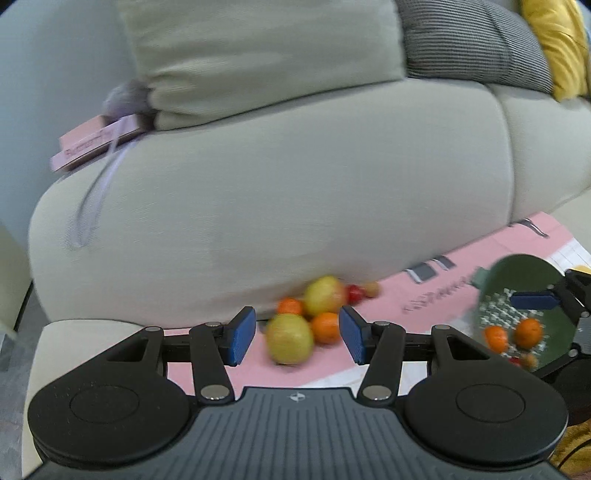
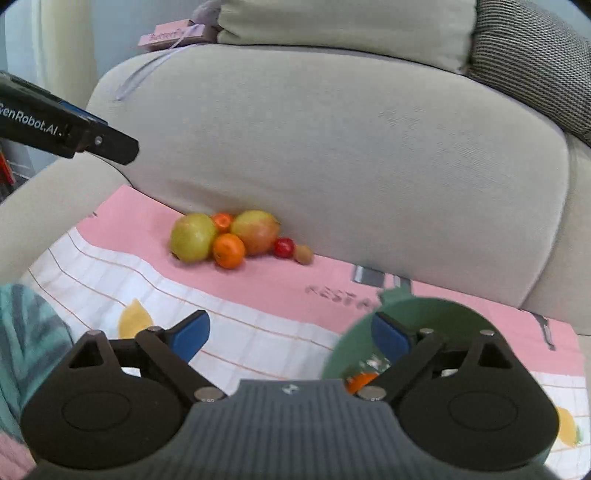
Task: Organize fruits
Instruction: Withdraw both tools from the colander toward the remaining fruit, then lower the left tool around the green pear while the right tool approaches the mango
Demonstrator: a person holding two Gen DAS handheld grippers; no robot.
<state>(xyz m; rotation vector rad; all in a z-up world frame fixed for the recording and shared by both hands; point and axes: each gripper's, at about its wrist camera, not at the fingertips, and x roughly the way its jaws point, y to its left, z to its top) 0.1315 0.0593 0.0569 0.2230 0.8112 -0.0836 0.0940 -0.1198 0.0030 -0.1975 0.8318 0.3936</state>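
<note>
Nearest in the right wrist view, the right claw (image 2: pixel 291 341) stands wide with nothing between its blue pads. Its right finger hangs over the round green perforated plastic bowl (image 2: pixel 443 314), which sits on the pink-and-white printed cloth (image 2: pixel 258 295) spread over the sofa seat. From the left wrist view the bowl (image 1: pixel 524 280) holds two orange mandarins (image 1: pixel 530 331) and two smaller fruits at its lower edge, too blurred to name.

The left claw (image 1: pixel 297 334) is part open and empty, hovering above the cloth; past the gap between its pads lies the fruit pile.

Farther from the bowl, against the foot of the pale grey fabric sofa backrest (image 2: pixel 332 147), the pile counts six pieces: two large yellow-green fruits with a red blush (image 2: pixel 192 238), two orange mandarins (image 2: pixel 229 251), one small red round fruit (image 2: pixel 284 247) and one small brown fruit (image 2: pixel 303 254). All six are huddled together, touching, well apart from the right claw and to the left of the bowl.

Farthest, above the backrest, lie one flat pink box with a pale ribbon (image 2: pixel 173 35), one grey ribbed cushion (image 2: pixel 535 62), and in the left view one yellow cushion (image 1: pixel 557 40).
</note>
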